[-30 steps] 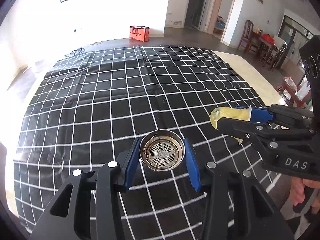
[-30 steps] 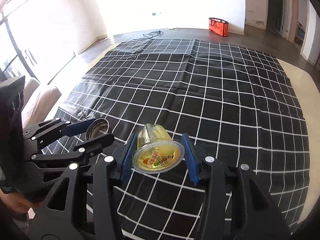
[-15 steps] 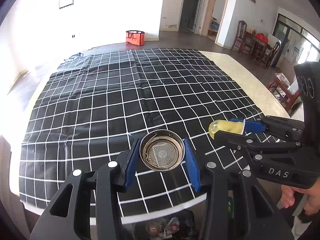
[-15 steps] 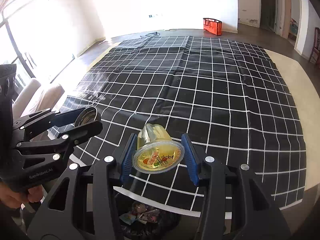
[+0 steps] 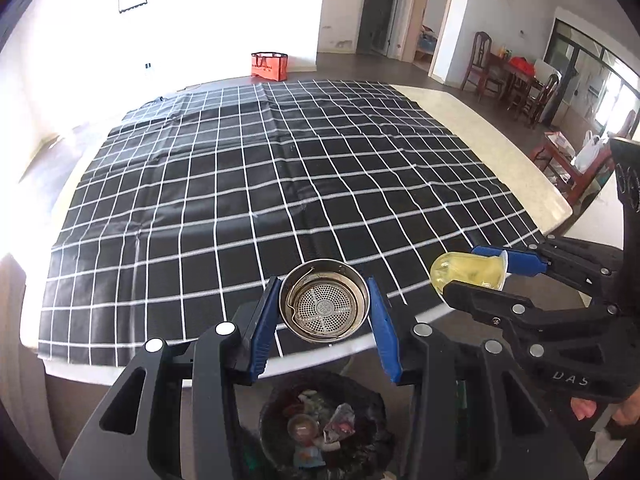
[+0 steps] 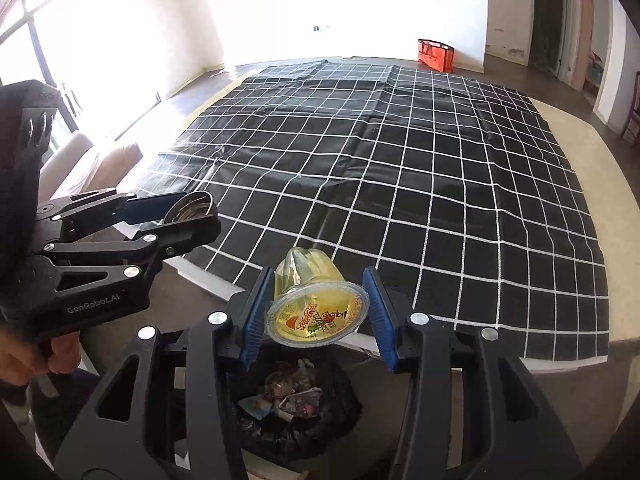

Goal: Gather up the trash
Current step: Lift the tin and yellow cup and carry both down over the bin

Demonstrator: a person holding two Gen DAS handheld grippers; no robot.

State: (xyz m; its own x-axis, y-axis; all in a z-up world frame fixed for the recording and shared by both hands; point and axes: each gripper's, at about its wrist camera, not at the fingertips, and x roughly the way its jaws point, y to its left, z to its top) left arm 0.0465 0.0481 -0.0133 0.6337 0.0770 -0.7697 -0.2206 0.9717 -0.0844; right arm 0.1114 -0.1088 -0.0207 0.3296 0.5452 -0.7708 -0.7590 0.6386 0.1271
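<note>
Steel strainer [image 5: 324,306] in left gripper [image 5: 325,312], jelly cup [image 6: 316,304] in right gripper [image 6: 317,312], now above the bin [image 6: 296,408].

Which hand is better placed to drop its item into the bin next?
Right, probably. The right gripper holds the jelly cup, real trash, directly above the bin. The left gripper is also over it, but its strainer looks reusable.

Yellow jelly cup [image 6: 316,304] clamped sideways in the right hand-held gripper [image 6: 318,316], above a black-lined trash bin [image 6: 296,408].
</note>
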